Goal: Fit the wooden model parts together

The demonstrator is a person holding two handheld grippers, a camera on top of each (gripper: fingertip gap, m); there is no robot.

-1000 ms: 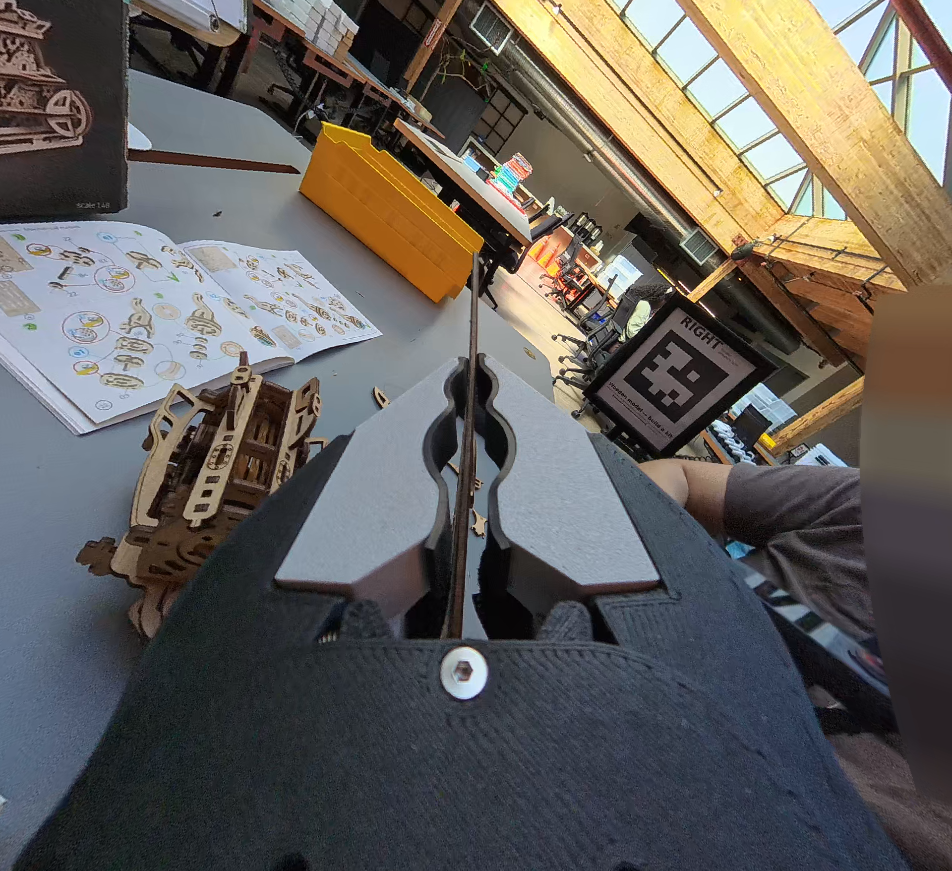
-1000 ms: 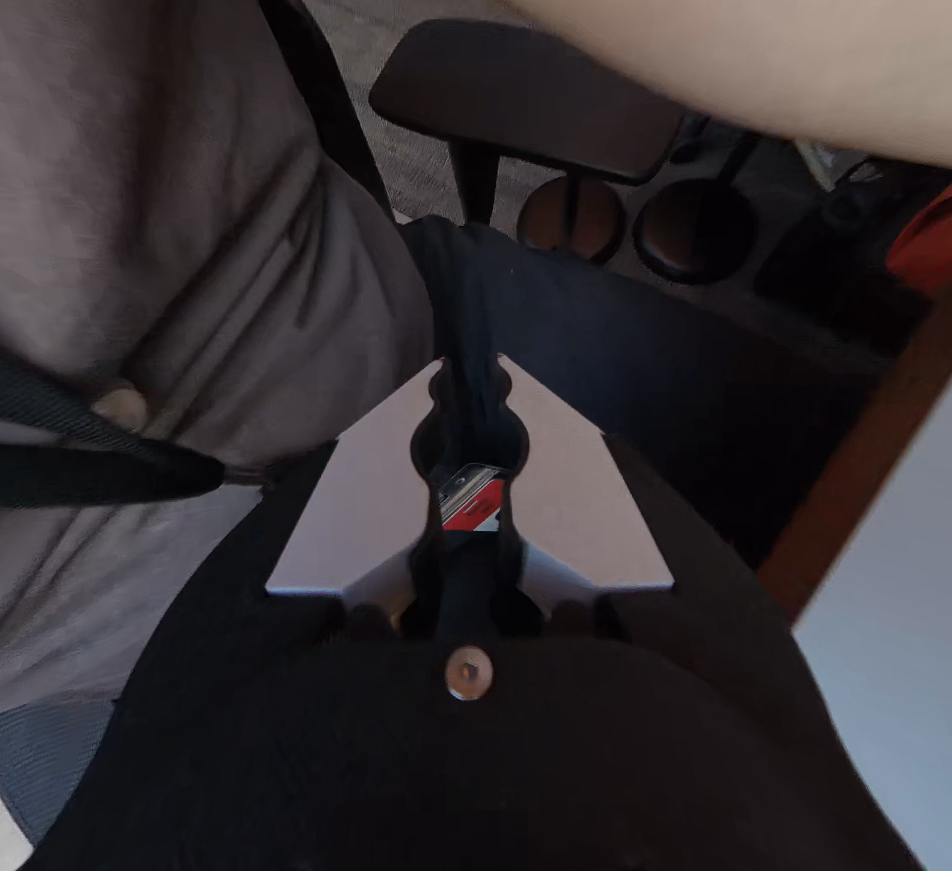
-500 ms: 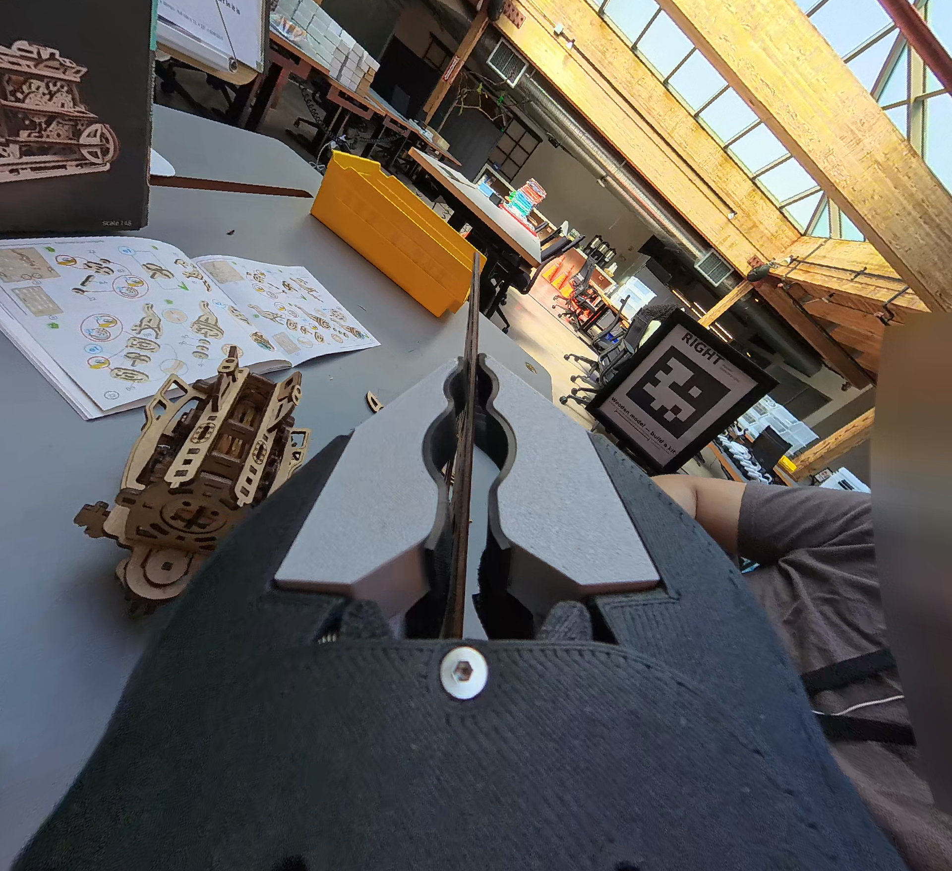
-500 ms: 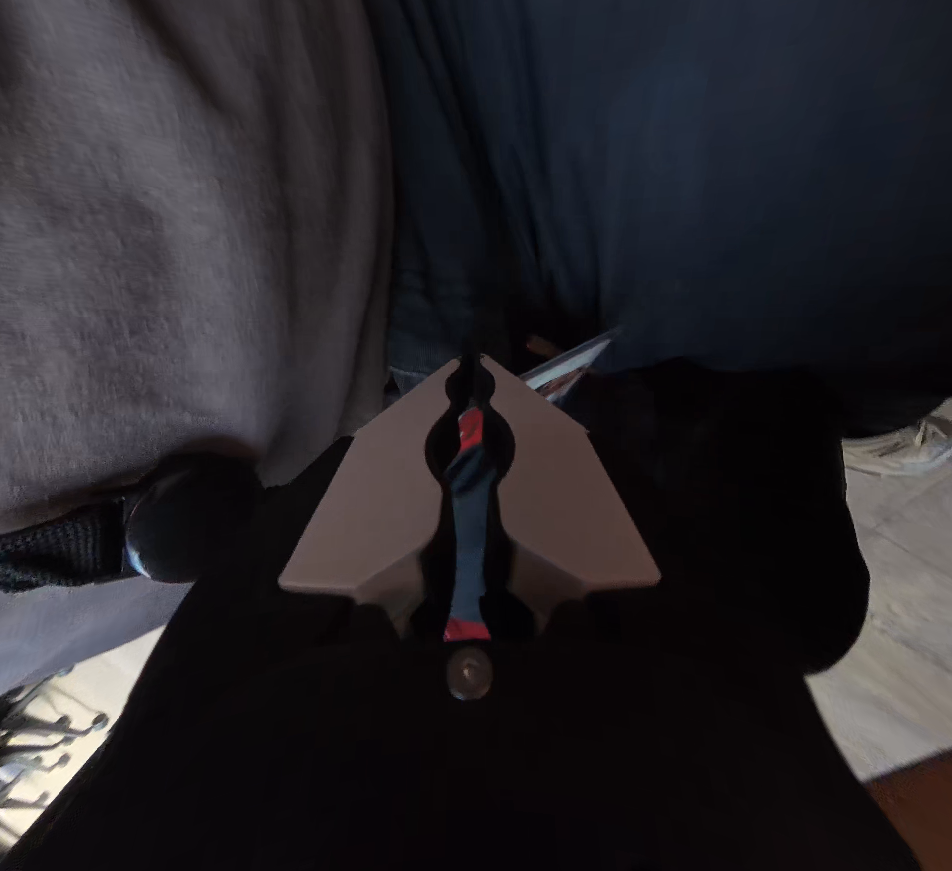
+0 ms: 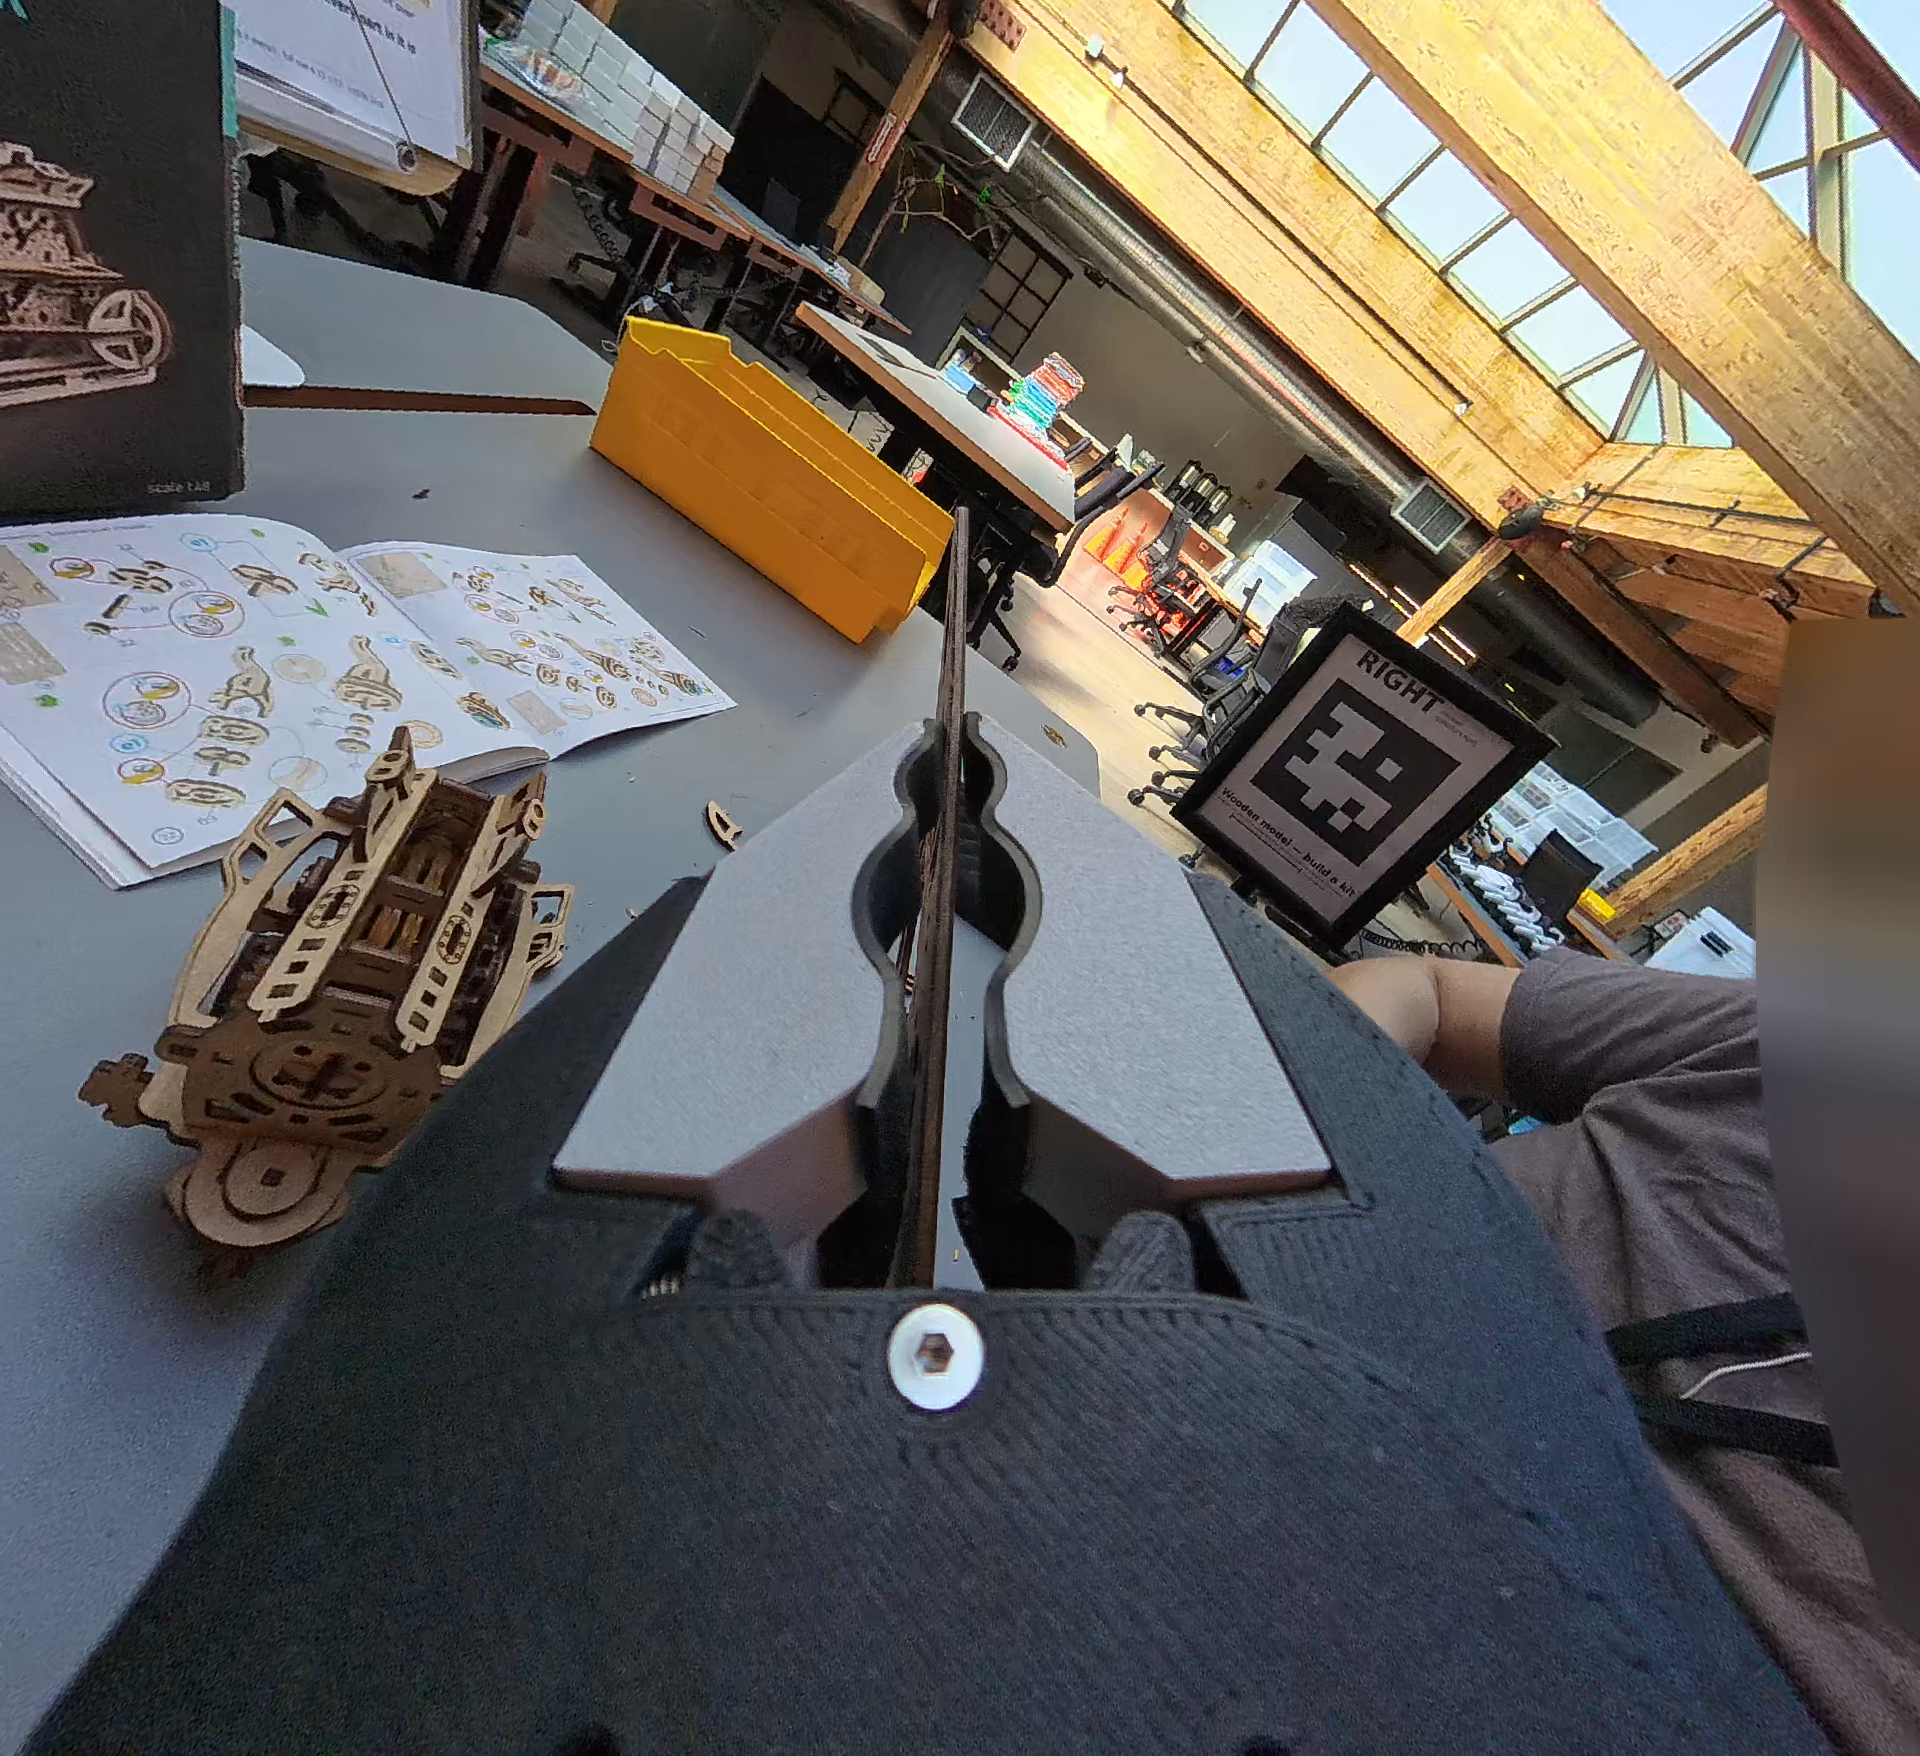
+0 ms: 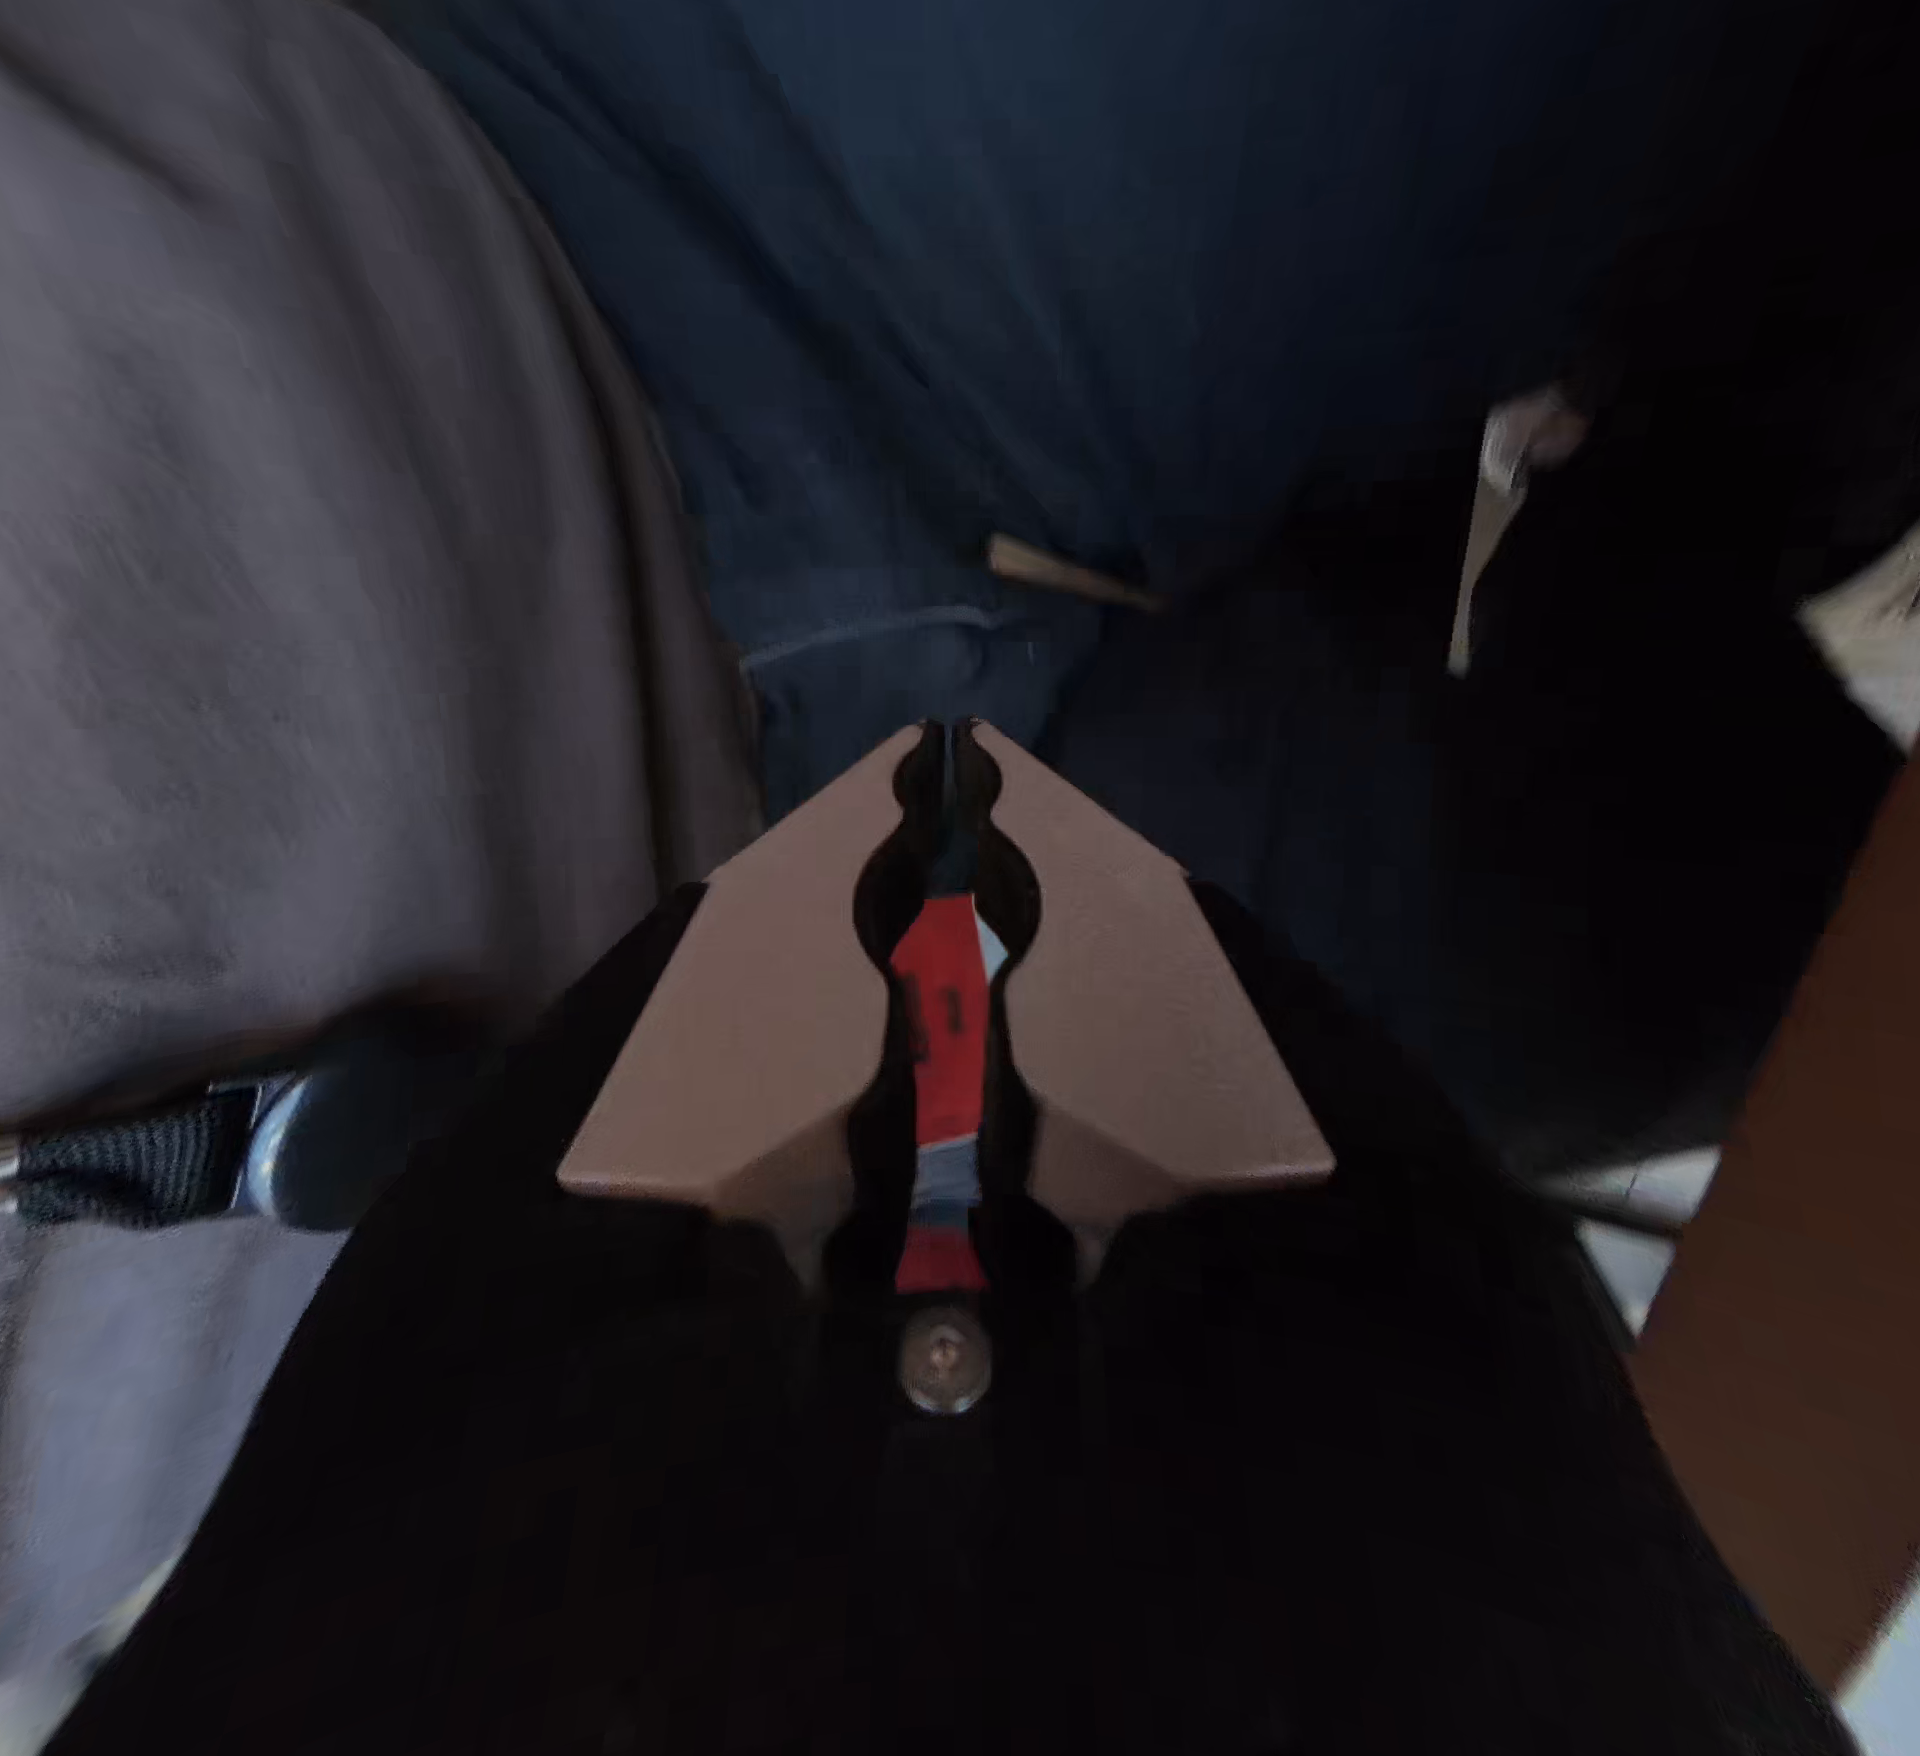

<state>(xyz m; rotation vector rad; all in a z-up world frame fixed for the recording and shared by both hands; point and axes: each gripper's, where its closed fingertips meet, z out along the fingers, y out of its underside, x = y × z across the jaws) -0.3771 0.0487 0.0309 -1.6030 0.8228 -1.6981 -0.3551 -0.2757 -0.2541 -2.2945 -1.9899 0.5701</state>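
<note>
My left gripper (image 5: pixel 948 730) is shut on a thin dark wooden sheet (image 5: pixel 951 646), seen edge-on and sticking up past the fingertips. It is held above the grey table (image 5: pixel 499 459). The part-built wooden model (image 5: pixel 343 989) stands on the table to the lower left of the gripper, apart from it. A small loose wooden piece (image 5: pixel 722 821) lies beside it. My right gripper (image 6: pixel 948 732) is shut with its tips together and points down at a person's lap, below table height. A red and grey patch (image 6: pixel 940 1031) shows in the gap behind the tips.
An open instruction booklet (image 5: pixel 312 646), a black box (image 5: pixel 104 252) and a yellow bin (image 5: pixel 769 480) sit farther back on the table. A framed black-and-white marker (image 5: pixel 1351 771) is at the right. A grey shirt (image 6: pixel 260 563), dark trousers (image 6: pixel 1039 252) and a small wooden stick (image 6: pixel 1060 568) fill the right wrist view. Spacing between my two grippers at the tips: around 45 centimeters.
The left gripper has drawn back and risen a little with the sheet, so more of the table shows. The right gripper has swung from a chair armrest down toward the lap.
</note>
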